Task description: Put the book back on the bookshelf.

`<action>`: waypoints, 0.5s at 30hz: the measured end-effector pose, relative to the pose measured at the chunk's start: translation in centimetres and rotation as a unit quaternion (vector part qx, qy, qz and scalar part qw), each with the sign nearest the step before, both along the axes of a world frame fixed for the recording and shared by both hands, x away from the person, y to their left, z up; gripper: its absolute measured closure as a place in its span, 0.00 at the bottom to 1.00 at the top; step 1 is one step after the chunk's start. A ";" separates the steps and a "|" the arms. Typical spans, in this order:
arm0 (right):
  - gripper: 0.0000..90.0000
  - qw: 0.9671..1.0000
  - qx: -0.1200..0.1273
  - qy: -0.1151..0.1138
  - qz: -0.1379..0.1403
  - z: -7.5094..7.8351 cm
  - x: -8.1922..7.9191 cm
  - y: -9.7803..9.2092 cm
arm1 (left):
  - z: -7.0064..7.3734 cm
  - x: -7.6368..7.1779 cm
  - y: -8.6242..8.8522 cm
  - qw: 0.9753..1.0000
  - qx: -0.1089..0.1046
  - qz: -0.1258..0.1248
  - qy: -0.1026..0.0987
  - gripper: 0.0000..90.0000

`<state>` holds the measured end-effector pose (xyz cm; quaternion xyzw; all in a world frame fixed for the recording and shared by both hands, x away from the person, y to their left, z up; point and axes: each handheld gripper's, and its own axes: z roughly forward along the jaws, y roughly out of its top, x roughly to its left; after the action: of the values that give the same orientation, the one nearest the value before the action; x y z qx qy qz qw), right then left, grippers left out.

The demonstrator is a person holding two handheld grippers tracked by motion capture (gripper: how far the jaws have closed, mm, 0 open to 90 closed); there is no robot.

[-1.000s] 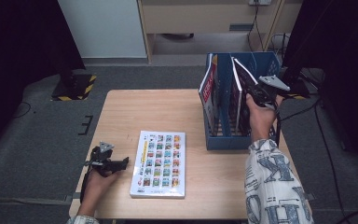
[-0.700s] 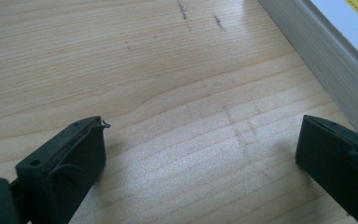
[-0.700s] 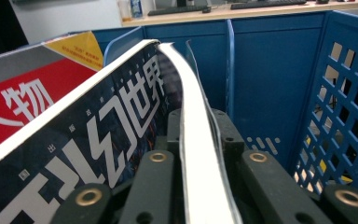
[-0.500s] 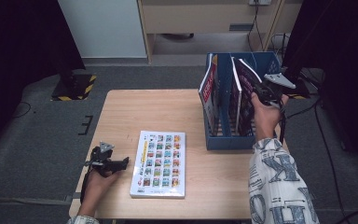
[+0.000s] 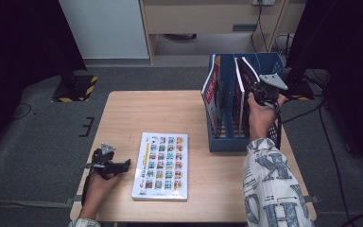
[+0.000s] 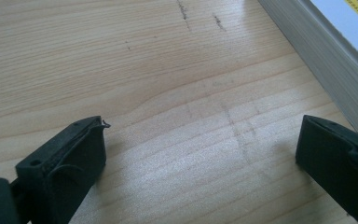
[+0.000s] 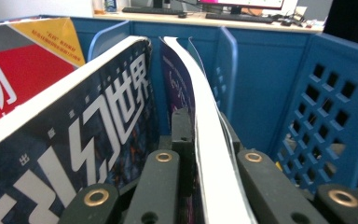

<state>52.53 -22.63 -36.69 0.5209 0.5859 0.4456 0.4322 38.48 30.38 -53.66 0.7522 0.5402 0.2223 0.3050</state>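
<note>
Flanking the gripped book [image 7: 200, 140]: dark book [image 7: 74, 154], blue divider [image 7: 226, 65].

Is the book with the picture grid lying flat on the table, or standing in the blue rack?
Lying flat. The book rests cover-up on the table, outside the blue rack.

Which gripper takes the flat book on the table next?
Left, probably. The left gripper is open on the table right beside the book. The right gripper is shut on a magazine in the blue rack.
</note>
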 end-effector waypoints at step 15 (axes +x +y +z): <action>0.74 0.999 0.011 0.008 0.048 0.1 -1.0 0.8 | 0.0 0.0 0.0 1.000 0.000 -0.001 0.000 0.01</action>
<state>51.53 -21.83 -36.61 0.5002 0.6088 0.4683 0.3999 38.47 30.36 -53.66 0.7527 0.5392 0.2221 0.3055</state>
